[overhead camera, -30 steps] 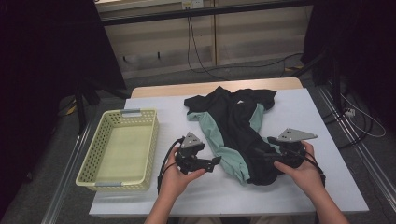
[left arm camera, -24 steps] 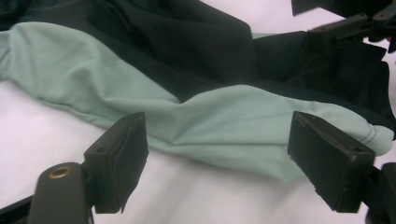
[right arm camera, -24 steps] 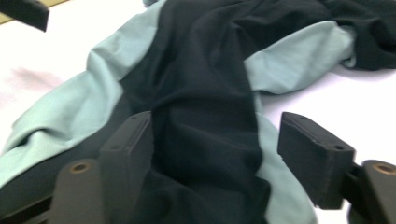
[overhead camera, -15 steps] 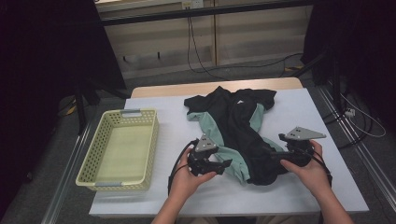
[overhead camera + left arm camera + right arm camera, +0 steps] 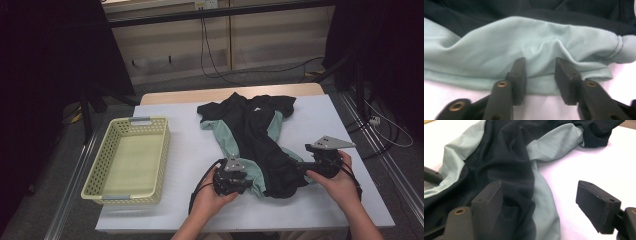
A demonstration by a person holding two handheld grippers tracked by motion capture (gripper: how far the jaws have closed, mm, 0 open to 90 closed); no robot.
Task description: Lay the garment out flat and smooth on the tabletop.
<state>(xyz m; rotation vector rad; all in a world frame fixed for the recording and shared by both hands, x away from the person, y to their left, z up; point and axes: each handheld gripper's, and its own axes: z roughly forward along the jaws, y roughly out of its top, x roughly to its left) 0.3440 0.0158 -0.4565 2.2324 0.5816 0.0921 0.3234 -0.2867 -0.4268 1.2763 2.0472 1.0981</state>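
left gripper [image 5: 246, 184] jaws just closing over mint hem of shirt [image 5: 250, 135], not yet pinching; right gripper [image 5: 302, 167] gaping, fabric between; basket [image 5: 107, 187] well left (nothing blocks).

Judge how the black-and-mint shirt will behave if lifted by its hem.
The shirt lies crumpled in soft folds, so it will probably droop limply. Its mint panel looks thin and smooth, likely light and somewhat slippery; it bunches between the left tool, whose jaws have just been closing.

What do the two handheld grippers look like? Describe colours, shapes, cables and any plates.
Both the left gripper and the right gripper are black, each topped with a grey three-cornered plate. A black cable loops from the left one. Close up, the jaws are blocky black pads on arms with brass-coloured rivets.
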